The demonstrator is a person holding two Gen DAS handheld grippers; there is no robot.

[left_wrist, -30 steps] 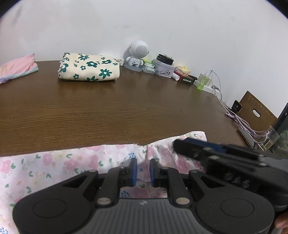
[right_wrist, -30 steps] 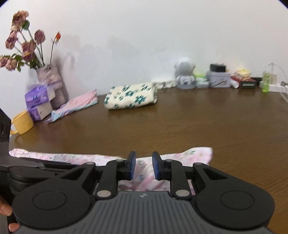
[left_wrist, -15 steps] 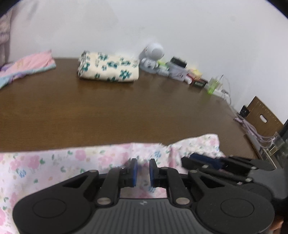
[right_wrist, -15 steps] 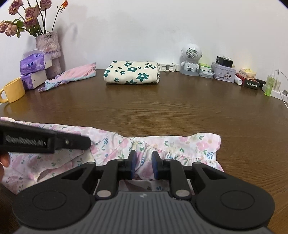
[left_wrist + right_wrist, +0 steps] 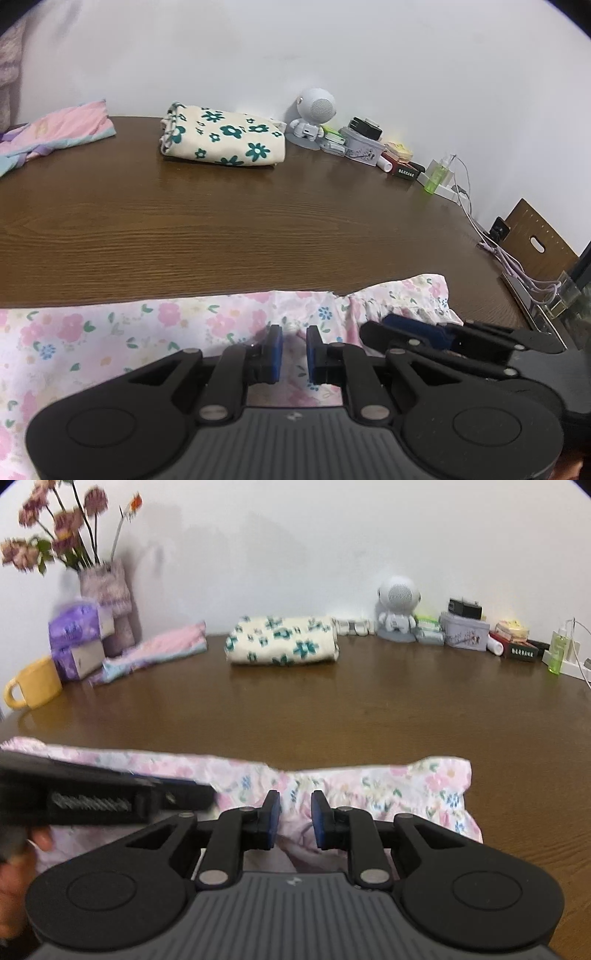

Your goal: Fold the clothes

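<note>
A pink floral garment (image 5: 147, 325) lies spread along the near edge of the brown table (image 5: 258, 229). My left gripper (image 5: 294, 347) is shut on a raised fold of it, near its gathered right part. Close on its right, the right gripper (image 5: 406, 328) reaches in low over the same cloth. In the right wrist view the garment (image 5: 406, 786) bunches toward my right gripper (image 5: 295, 819), which is shut on a pinch of fabric. The left gripper (image 5: 177, 794) comes in from the left, held by a hand (image 5: 37, 842).
At the back lie a folded cream cloth with green flowers (image 5: 282, 644) and a folded pink cloth (image 5: 159, 650). A yellow mug (image 5: 33, 683), tissue packs (image 5: 79, 638) and a flower vase (image 5: 107, 602) stand back left. A robot-shaped speaker (image 5: 314, 114), small boxes, a green bottle (image 5: 436, 177) and cables line the back right.
Both grippers shifted a little sideways along the garment's edge, keeping their pinches. The right one sank slightly, and more of the floral cloth now shows in front of it.
</note>
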